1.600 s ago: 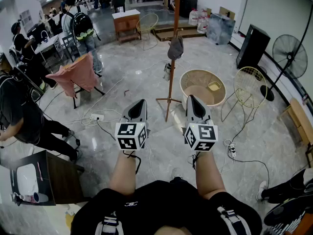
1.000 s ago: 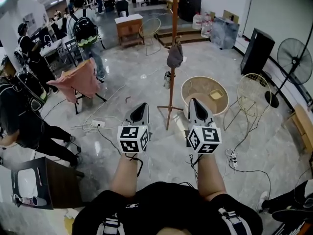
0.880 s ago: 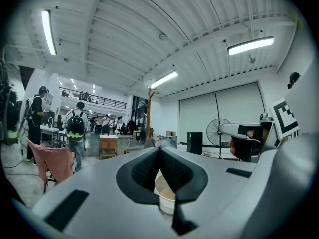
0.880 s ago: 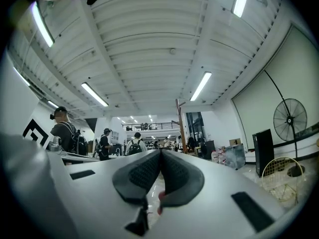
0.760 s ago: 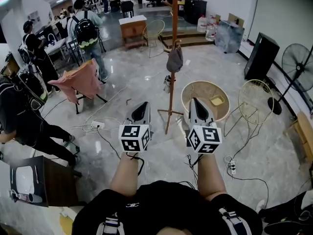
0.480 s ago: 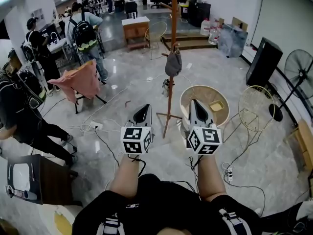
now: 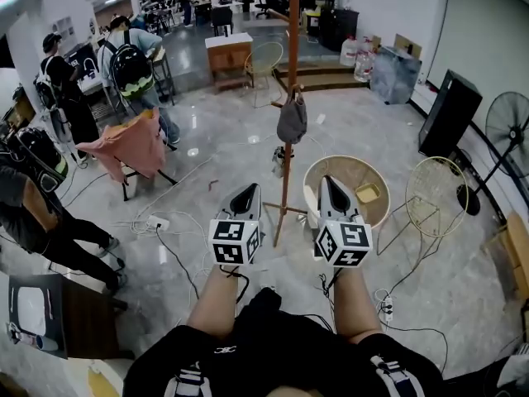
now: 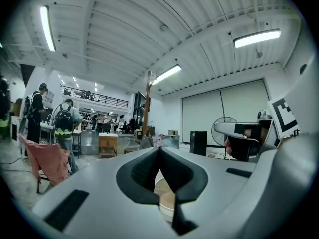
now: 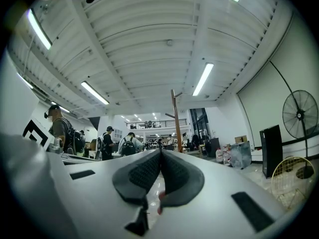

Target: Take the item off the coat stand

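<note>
Fingertips [image 8: 142, 171] of both grippers are pressed together with nothing between them, left gripper [image 7: 248, 188] and right gripper [image 7: 329, 180] side by side, well short of the coat stand [image 7: 289, 48]. Its grey item [image 7: 292, 121] hangs from a peg, long axis vertical, drooping floorward. Open floor [image 7: 223, 143] lies left; a round basket chair [image 7: 347, 162] crowds the base's right

My head camera looks steeply down from above, past my arms to the floor [image 7: 223, 139], with the coat stand [image 7: 288, 98] a little way ahead. Each gripper camera sits low behind its own jaws, tilted up toward the ceiling [image 9: 149, 44]. All three views share that stand's pole.
</note>
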A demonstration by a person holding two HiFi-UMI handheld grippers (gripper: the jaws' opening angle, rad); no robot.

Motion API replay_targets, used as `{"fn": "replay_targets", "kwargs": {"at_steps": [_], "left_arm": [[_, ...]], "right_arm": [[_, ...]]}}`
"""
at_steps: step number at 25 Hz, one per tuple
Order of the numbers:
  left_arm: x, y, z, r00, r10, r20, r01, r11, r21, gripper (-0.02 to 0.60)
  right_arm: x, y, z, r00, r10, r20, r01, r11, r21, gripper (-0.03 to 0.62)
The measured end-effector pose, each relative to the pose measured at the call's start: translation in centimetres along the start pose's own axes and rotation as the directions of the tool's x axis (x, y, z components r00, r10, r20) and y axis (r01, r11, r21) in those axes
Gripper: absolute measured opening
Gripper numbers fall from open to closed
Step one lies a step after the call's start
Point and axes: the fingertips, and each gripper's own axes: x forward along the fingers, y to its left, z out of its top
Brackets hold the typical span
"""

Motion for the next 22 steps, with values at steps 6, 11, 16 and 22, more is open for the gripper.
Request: {"fn": "replay_targets", "kwargs": {"at_steps": [6, 11, 16, 22], "left_arm": [[8.0, 4.4, 0.2, 1.0, -0.018, 0.007, 0.018, 1.0, -0.012, 0.011], [16.4, 10.0, 0.5, 0.999, -0.041, -0.008, 0.04, 0.999, -0.019, 0.011], [25.1, 15.6, 2.3, 0.997, -0.071, -0.011, 0.071, 0.997, -0.025, 0.011], [34.4, 20.5, 3.1, 0.993, -0.115, -0.023, 0.115, 0.993, -0.029, 0.011]], "right_arm": [[8.9, -2.3, -1.1, 1.0, -0.015, 0.004, 0.015, 1.0, -0.011, 0.017], [18.5, -4.0, -2.3, 1.0, -0.03, -0.009, 0.03, 0.999, -0.02, 0.017], [28.4, -5.6, -2.1, 0.998, -0.059, -0.008, 0.059, 0.998, -0.029, 0.017], [38.5, -7.7, -3.4, 0.997, -0.08, -0.023, 0.079, 0.996, -0.039, 0.017]]}}
